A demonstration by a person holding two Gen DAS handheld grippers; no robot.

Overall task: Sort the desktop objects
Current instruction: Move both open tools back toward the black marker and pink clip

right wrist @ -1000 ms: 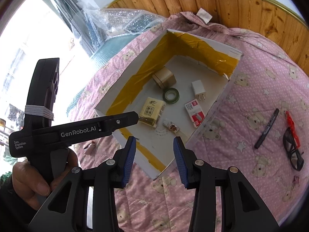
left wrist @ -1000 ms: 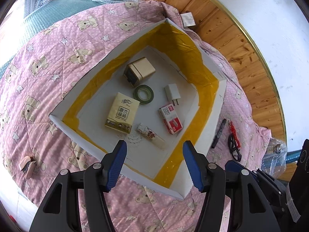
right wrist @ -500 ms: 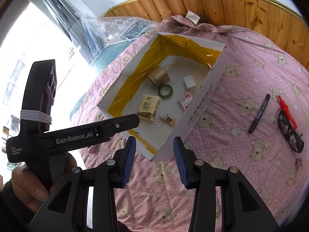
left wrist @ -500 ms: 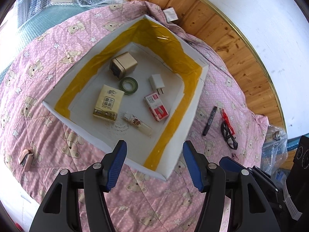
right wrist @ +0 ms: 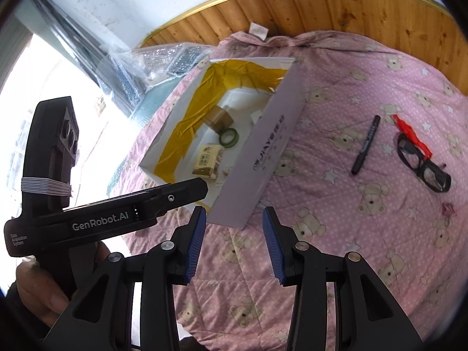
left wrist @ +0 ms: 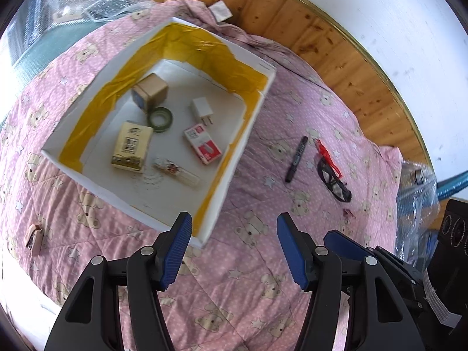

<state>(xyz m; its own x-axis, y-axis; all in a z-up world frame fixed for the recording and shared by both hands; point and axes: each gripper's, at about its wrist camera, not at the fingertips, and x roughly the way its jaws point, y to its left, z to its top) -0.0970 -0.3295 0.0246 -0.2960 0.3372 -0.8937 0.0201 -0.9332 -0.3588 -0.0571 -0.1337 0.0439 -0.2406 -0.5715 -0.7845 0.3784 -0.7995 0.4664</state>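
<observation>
A white box with yellow tape inside lies on the pink bear quilt and holds several items: a tan cube, a green tape roll, a white charger, a red-white packet, a tissue pack. Right of the box lie a black marker and black glasses with a red strap. My left gripper hovers open over the quilt near the box's front corner. My right gripper is open too, empty, in front of the box; the marker and glasses lie to its right.
A small pink stapler rests on the quilt at the left. Bubble wrap lies behind the box and a plastic bag at the right edge. A wooden headboard curves behind. A hand holds the left device.
Both grippers have drawn back and swung right, so the box has slid left and farther away in both views. The marker and glasses have come more into view. Both grippers stay open.
</observation>
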